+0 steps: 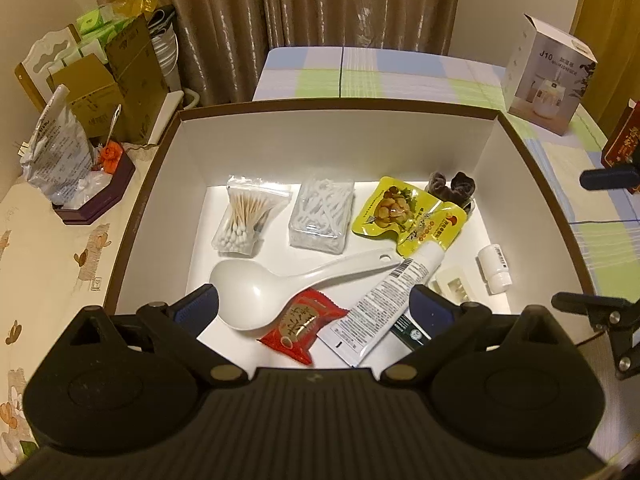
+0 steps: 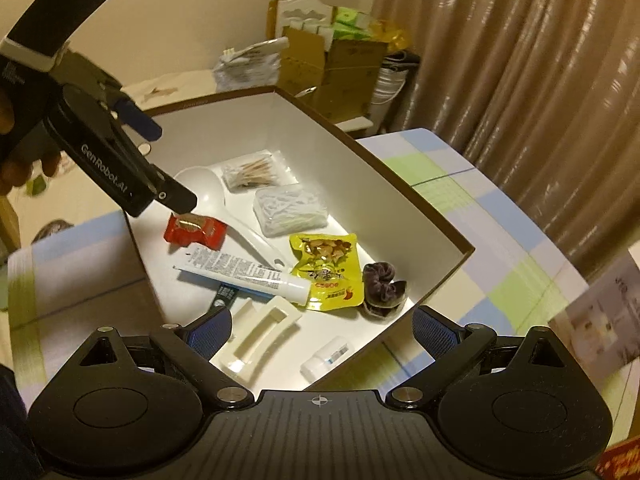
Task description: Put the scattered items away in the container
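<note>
The red packet (image 1: 303, 326) lies in the box (image 1: 340, 105) at 6 o'clock, light, crinkly and slippery, best pinched at 1 flat edge, with both the left gripper (image 1: 316, 302) and right gripper (image 2: 322, 322) wide open and empty.

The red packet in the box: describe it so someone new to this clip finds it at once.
Start at the large white-lined box with the brown rim. Along its near side a white ladle lies beside a white tube. The red packet sits between them, its edge on the ladle's bowl: the only red item, a small crimped wrapper with a gold label.
</note>
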The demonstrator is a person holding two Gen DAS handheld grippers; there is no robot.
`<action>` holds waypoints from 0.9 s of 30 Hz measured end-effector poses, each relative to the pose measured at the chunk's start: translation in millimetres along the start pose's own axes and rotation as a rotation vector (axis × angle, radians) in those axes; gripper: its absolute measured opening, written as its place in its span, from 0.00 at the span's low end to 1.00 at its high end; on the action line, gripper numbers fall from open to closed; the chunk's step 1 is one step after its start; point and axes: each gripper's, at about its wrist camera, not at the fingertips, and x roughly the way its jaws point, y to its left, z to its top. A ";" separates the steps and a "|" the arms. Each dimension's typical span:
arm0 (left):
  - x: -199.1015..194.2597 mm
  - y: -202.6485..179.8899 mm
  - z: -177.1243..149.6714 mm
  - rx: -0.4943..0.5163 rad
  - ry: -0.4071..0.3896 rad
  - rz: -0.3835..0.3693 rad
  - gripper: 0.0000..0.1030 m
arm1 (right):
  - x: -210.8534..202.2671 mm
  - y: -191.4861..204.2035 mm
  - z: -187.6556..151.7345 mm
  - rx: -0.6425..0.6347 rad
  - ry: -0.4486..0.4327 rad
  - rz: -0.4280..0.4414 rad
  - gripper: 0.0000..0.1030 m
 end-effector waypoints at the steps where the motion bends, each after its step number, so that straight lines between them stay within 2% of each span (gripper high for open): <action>1: -2.0 -1.0 -1.4 -0.002 -0.001 0.003 0.97 | -1.8 1.8 -0.3 0.010 0.000 -0.004 0.99; 11: -24.7 -6.1 -18.9 -0.026 -0.031 0.002 0.97 | -18.8 18.1 -9.0 0.164 -0.029 -0.083 0.99; 17: -39.1 -14.8 -30.3 -0.016 -0.054 0.031 0.97 | -30.2 21.6 -14.6 0.293 -0.021 -0.050 0.99; 27: -52.7 -21.5 -42.4 -0.019 -0.051 0.040 0.97 | -46.2 35.7 -20.5 0.349 -0.012 -0.060 0.99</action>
